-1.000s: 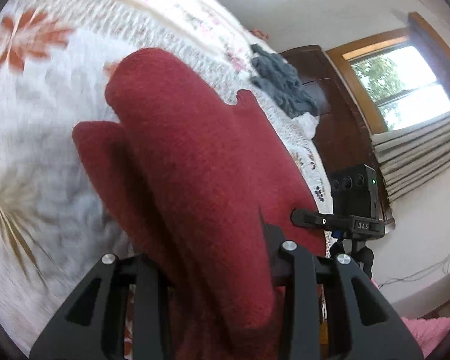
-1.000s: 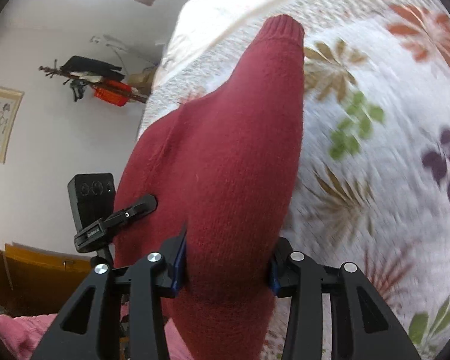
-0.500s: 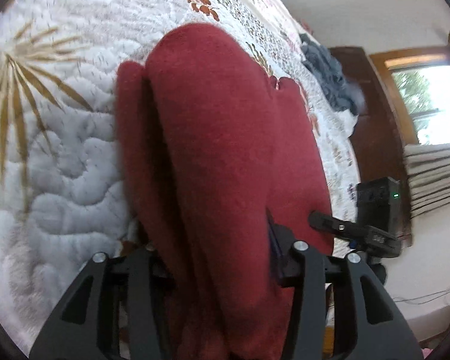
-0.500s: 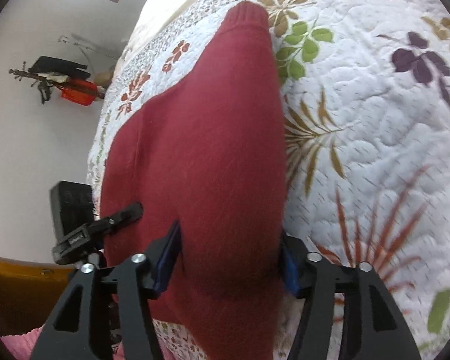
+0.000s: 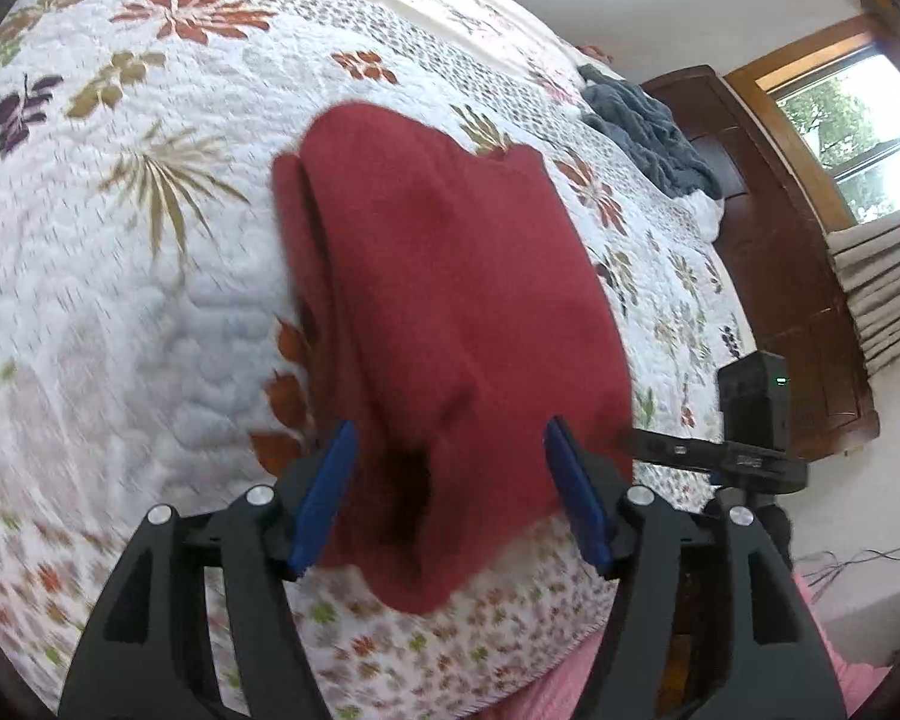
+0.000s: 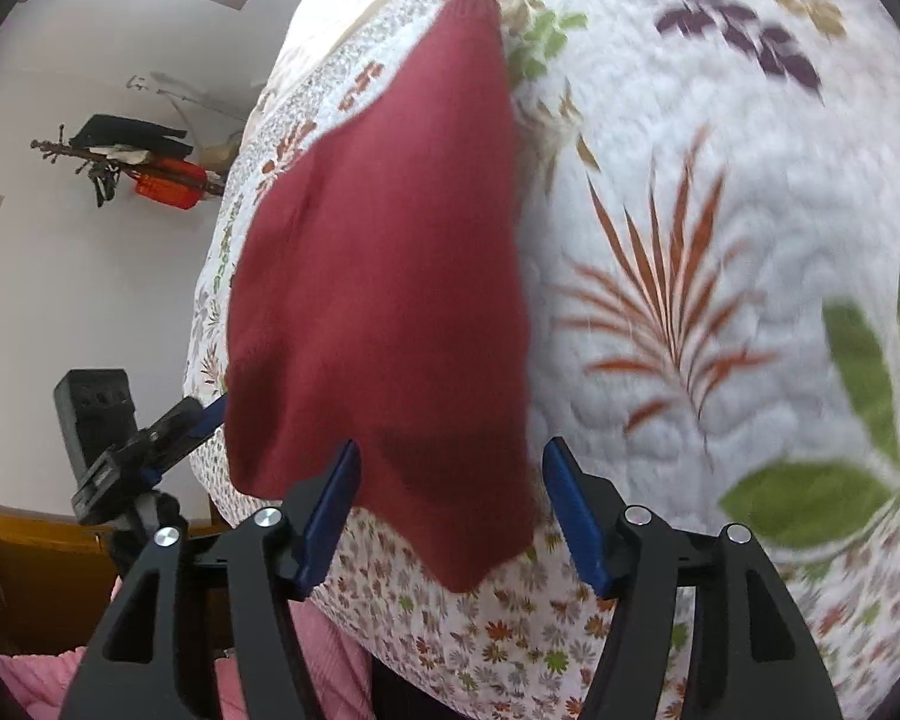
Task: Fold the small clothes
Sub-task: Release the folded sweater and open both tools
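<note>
Basically a release step: left gripper point(image 5: 450, 480) and right gripper point(image 6: 450, 492) both stood spread wide, gripping nothing; red sweater point(image 5: 450, 312) lay folded on the quilt point(image 5: 120, 312) near its edge. Next probably calls for regrasping to fold again.

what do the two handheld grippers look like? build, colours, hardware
Both match. The left gripper and right gripper each have two black plastic fingers with triangular cut-outs, silver round fasteners at the joints, and flat blue pads lining the inner faces. No cables or markings show on either. No hand or sleeve is in view.
</note>
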The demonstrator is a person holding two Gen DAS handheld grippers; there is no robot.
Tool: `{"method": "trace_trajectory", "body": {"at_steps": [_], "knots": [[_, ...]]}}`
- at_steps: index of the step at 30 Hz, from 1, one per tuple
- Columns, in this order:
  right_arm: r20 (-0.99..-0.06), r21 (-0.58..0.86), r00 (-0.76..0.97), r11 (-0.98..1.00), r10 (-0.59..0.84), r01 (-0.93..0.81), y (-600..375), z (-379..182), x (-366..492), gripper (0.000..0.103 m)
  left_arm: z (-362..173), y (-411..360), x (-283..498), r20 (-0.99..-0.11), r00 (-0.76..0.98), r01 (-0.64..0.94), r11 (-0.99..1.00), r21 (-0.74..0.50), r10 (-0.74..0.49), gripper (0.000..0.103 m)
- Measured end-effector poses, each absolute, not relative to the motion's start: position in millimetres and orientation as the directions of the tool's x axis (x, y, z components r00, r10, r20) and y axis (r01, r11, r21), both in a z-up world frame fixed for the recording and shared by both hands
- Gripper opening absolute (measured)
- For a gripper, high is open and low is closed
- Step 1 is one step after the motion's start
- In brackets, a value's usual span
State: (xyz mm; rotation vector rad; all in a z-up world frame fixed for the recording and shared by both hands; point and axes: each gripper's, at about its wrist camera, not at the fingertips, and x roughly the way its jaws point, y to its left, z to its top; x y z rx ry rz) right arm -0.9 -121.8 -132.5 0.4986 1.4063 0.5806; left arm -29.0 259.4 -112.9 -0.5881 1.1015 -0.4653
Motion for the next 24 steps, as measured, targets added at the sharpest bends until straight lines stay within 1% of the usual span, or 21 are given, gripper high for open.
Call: {"method": "trace_trajectory", "body": {"at_steps": [2,4,5,6,7,8,9,11,14,17,20,21,22,24], "knots": [[-0.750,0.657,0.063,0.752,0.659,-0.050,-119,-142,0,0.064,-121,253,-33,-0.710,0.374,0.057,0.779,-0.625,-0.597,0.064],[-0.742,0.669,0.047,0.743,0.669,-0.018,-118,-154,0,0.062,-132,250,-36,-0.731,0.365,0.047,0.796,-0.603,-0.576,0.060],[-0.733,0.679,0.041,0.734,0.679,-0.014,-118,-156,-1,0.054,-137,249,-37,-0.748,0.357,0.042,0.809,-0.586,-0.560,0.059],[-0.725,0.688,0.038,0.726,0.688,-0.020,-118,-156,-2,0.043,-141,248,-35,-0.764,0.352,0.039,0.824,-0.565,-0.541,0.056],[-0.726,0.687,0.036,0.727,0.687,-0.025,-118,-155,-2,0.040,-143,248,-34,-0.776,0.347,0.038,0.835,-0.549,-0.526,0.053],[-0.730,0.682,0.036,0.731,0.683,-0.034,-117,-151,-3,0.029,-144,248,-34,-0.785,0.343,0.037,0.842,-0.538,-0.516,0.051],[-0.730,0.680,0.038,0.731,0.682,-0.048,-115,-144,-5,0.024,-145,248,-33,-0.792,0.340,0.036,0.849,-0.527,-0.507,0.049],[-0.737,0.668,0.051,0.738,0.674,-0.096,-111,-128,-9,0.021,-145,249,-33,-0.798,0.338,0.040,0.855,-0.517,-0.499,0.048],[-0.766,0.629,0.056,0.764,0.641,-0.141,-102,-114,-16,0.020,-148,252,-32,-0.806,0.332,0.029,0.859,-0.511,-0.490,0.048],[-0.802,0.584,0.044,0.798,0.596,-0.150,-99,-123,-21,0.020,-153,254,-32,-0.810,0.327,0.020,0.860,-0.510,-0.487,0.048],[-0.799,0.596,0.032,0.797,0.601,-0.100,-100,-140,-22,0.020,-157,256,-33,-0.811,0.323,0.020,0.860,-0.509,-0.488,0.050],[-0.796,0.600,0.034,0.795,0.605,-0.093,-102,-143,-23,0.021,-159,259,-36,-0.813,0.321,0.017,0.861,-0.509,-0.487,0.053],[-0.794,0.603,0.037,0.793,0.607,-0.081,-104,-146,-23,0.021,-163,261,-35,-0.829,0.309,0.001,0.872,-0.490,-0.467,0.060],[-0.800,0.595,0.040,0.801,0.598,-0.071,-107,-151,-24,0.023,-173,265,-34,-0.825,0.289,-0.025,0.858,-0.513,-0.485,0.061]]}}
